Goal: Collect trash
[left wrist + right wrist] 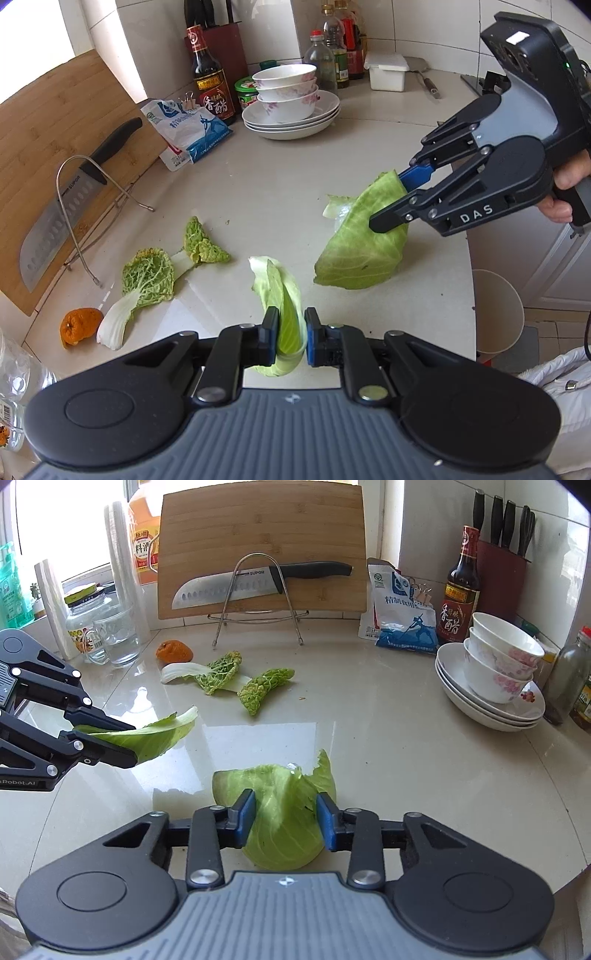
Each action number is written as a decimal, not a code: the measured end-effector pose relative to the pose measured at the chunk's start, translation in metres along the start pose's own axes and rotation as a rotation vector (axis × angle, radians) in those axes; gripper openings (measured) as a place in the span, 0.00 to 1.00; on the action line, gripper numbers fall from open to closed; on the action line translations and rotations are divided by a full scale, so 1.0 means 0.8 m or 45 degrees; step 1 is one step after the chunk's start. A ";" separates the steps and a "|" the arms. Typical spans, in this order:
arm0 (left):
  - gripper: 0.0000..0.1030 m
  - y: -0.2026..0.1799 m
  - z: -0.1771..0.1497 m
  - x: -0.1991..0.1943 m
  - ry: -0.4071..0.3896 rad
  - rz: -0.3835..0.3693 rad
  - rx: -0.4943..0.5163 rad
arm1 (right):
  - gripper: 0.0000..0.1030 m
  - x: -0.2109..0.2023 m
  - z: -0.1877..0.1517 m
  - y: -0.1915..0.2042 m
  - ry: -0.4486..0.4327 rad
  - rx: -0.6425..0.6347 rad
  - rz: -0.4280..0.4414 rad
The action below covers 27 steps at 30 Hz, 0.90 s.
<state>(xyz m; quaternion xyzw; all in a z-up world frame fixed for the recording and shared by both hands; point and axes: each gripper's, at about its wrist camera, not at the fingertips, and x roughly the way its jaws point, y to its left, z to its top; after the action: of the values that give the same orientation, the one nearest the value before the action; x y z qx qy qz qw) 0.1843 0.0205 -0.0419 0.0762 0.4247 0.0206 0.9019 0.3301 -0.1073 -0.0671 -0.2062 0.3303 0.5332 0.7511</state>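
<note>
Pale green cabbage is in both grippers above the cream countertop [388,738]; the left gripper [288,334] has its jaws pinched together on a narrow cabbage leaf [279,291], which stands up between the blue pads and pokes out past them; the right gripper [286,821] has its jaws pressed against the two sides of a broad cabbage leaf [284,812], whose rounded lower edge hangs below the fingers, just over the countertop. Taking the wooden cutting board [258,535] as the mark: a knife [236,585] rests across a wire stand [258,602] leaning on the board; in front of the stand lie two crinkled dark-green leaves [236,679] and, just beside their white stalk, an orange peel [173,651], all flat on the countertop; the two held leaves hang well in front of these, nearer the counter's edge. Right of the board stand a salt bag [399,616], a vinegar bottle [460,590] and stacked bowls on plates [495,672]; left of it, a glass mug [116,635].
</note>
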 end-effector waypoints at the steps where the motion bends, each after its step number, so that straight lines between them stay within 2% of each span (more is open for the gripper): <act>1: 0.12 -0.001 0.000 -0.001 -0.002 0.000 -0.001 | 0.27 -0.005 0.001 0.000 -0.006 0.000 -0.006; 3: 0.12 -0.003 0.000 -0.002 -0.006 -0.002 0.002 | 0.16 -0.013 0.003 -0.002 -0.012 -0.008 -0.013; 7: 0.12 -0.005 -0.001 -0.003 -0.011 -0.009 0.011 | 0.19 -0.024 0.004 -0.005 -0.026 -0.014 -0.026; 11: 0.12 -0.007 -0.001 -0.004 -0.010 -0.009 0.012 | 0.17 -0.014 -0.010 -0.003 0.030 -0.013 -0.024; 12: 0.12 -0.008 -0.001 -0.004 -0.009 -0.008 0.012 | 0.15 -0.013 -0.014 -0.002 0.040 -0.012 -0.028; 13: 0.12 -0.008 -0.002 -0.004 -0.007 -0.007 0.012 | 0.06 -0.014 -0.016 -0.001 0.044 -0.007 -0.040; 18: 0.12 -0.009 -0.001 -0.004 -0.002 0.003 0.012 | 0.04 -0.036 -0.006 -0.005 -0.039 0.014 -0.061; 27: 0.12 -0.013 -0.002 -0.008 -0.012 0.016 0.006 | 0.04 -0.042 0.053 0.003 -0.219 -0.027 -0.023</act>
<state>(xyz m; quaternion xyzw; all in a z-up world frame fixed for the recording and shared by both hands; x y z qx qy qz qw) 0.1787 0.0100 -0.0401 0.0812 0.4201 0.0250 0.9035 0.3325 -0.1007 -0.0137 -0.1704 0.2571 0.5456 0.7792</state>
